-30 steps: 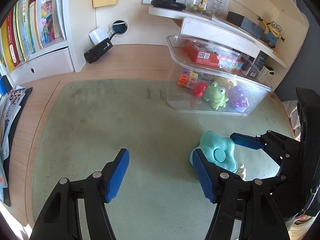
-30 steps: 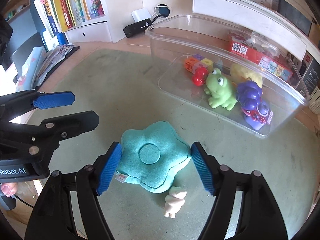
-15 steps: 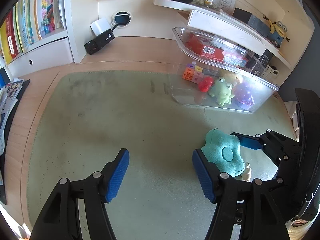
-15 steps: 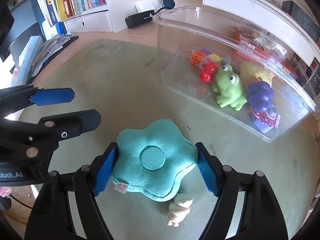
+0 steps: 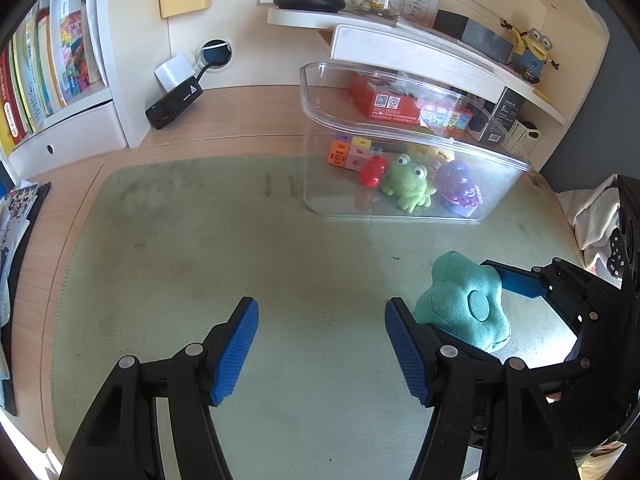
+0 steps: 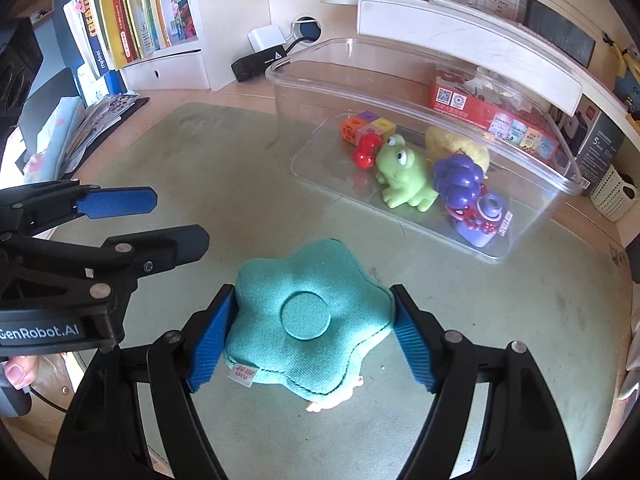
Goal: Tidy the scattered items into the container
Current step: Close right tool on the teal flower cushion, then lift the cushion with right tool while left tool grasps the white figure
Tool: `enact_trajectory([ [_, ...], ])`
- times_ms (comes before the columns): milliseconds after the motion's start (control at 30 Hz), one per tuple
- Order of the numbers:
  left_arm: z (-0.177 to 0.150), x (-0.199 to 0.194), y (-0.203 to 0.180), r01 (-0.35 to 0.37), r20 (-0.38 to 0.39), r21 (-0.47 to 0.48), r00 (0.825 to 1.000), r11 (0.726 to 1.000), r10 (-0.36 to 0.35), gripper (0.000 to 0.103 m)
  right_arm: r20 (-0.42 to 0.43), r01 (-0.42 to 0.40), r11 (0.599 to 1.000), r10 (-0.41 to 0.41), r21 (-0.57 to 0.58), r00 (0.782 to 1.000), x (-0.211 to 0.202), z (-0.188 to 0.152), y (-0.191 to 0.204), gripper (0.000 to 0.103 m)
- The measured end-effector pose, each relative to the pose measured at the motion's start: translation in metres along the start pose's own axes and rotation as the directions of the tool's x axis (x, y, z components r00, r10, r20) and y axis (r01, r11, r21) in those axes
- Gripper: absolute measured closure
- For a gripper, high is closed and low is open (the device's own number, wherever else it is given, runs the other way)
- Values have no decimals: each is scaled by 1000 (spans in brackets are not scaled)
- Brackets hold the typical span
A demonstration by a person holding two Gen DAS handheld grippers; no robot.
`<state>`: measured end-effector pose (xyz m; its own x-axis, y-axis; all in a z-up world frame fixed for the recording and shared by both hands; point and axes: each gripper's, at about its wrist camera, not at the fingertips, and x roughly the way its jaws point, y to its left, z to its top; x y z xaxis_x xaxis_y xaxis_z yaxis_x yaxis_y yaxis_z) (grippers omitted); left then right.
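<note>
My right gripper (image 6: 310, 338) is clamped on the teal star cushion (image 6: 308, 316), flat face up, no obvious long axis; it mostly hides a small white figure (image 6: 320, 404). Left gripper (image 5: 322, 354) gapes, nothing in it.

The teal star cushion (image 6: 310, 318) is now clamped between both blue pads (image 6: 210, 344) of the right gripper (image 6: 308, 340); a second ago there were gaps on each side of it. It now sits higher than before above the green mat (image 6: 224, 184), one point tilted up in the left wrist view. The small white figurine (image 6: 320, 405), formerly in full view at lower centre of the right wrist frame, is now mostly hidden under the cushion's lower edge. In the left wrist view it no longer shows. The clear container (image 5: 404, 184) has drifted in both views, now a little farther from the lower edge than a second ago.
</note>
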<state>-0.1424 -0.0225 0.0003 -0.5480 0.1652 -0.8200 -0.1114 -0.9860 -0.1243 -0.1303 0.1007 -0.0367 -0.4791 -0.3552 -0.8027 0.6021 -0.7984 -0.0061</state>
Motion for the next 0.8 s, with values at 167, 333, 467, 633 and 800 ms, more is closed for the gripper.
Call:
enact_trajectory([
  [167, 1, -2, -20, 21, 3, 40, 1000, 999, -21, 41, 28, 18, 999, -18, 32, 999, -16, -9, -14, 30],
  [333, -1, -3, -39, 15, 4, 88, 1000, 996, -15, 41, 44, 37, 997, -40, 67, 998, -29, -21, -32, 30],
  [467, -6, -1, -53, 9, 6, 129, 1000, 992, -10, 41, 40, 51, 993, -55, 107, 998, -36, -33, -49, 30],
  [633, -10, 1, -71, 44, -10, 172, 999, 984, -43, 41, 55, 67, 982, -78, 176, 995, -48, -44, -69, 30],
  [800, -20, 2, -89, 84, -35, 222, 996, 971, -78, 41, 63, 73, 975, -88, 211, 994, -57, -55, -80, 30],
])
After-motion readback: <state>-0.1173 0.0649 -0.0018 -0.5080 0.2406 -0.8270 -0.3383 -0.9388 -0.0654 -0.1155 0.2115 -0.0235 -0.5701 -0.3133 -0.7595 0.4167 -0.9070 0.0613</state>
